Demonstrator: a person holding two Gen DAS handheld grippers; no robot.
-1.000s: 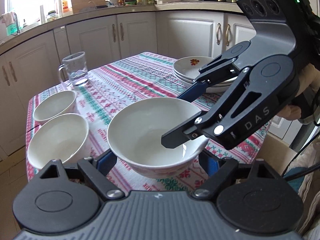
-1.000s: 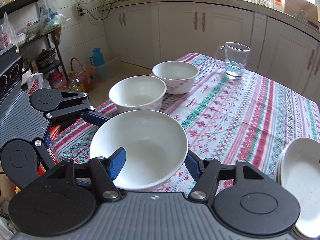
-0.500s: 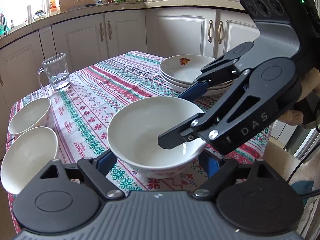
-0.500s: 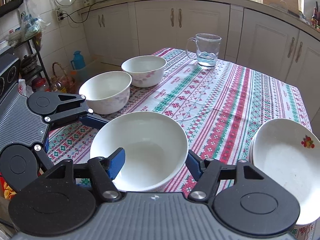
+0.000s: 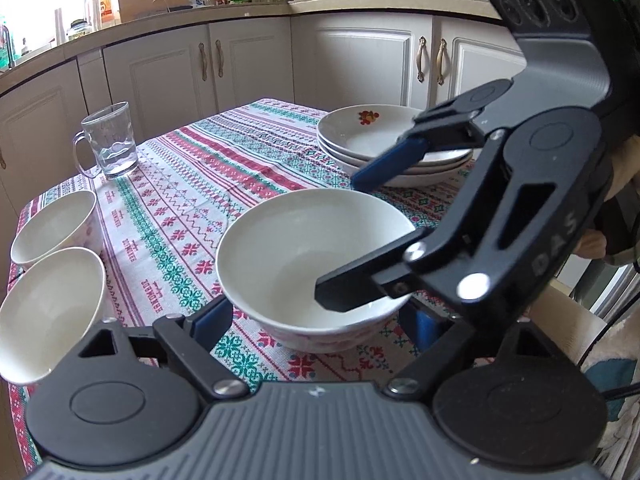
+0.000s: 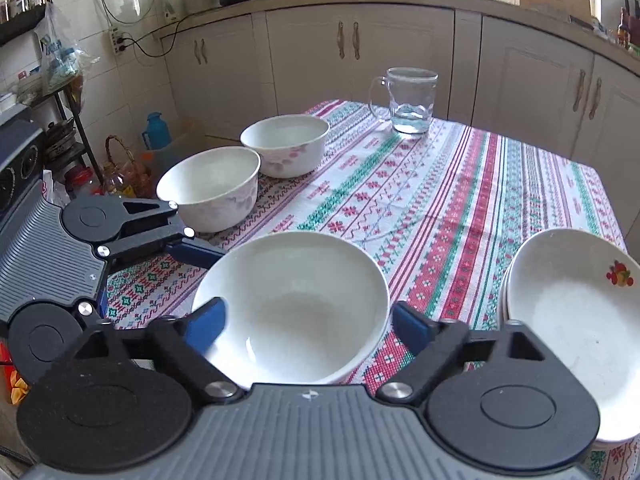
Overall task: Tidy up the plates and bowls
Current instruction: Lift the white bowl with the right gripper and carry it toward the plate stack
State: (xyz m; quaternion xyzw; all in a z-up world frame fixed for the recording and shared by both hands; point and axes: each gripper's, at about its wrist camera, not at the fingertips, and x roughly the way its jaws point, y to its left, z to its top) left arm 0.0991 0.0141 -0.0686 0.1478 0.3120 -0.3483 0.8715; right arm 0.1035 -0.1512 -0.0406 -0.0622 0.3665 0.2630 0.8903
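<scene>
Bowl [image 5: 316, 264] travelled between both my claws over the past second, drifting away from the two bowls [image 6: 244, 172] toward the stacked plates [image 5: 392, 148]. Left claw [image 5: 312, 320] straddled it, fingers apart; right claw [image 6: 308, 320] likewise, clamping unclear. Stacking seemed further off.

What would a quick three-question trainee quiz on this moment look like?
1. How many bowls are in view, counting the large bowl?
2. True or false: the two smaller bowls are nested one inside the other.
3. Which gripper has a finger inside the large bowl's rim? A left, B right, C neither.

Key
1. Three.
2. False: they sit side by side.
3. B: the right gripper has one finger inside the rim and the other outside it.
</scene>
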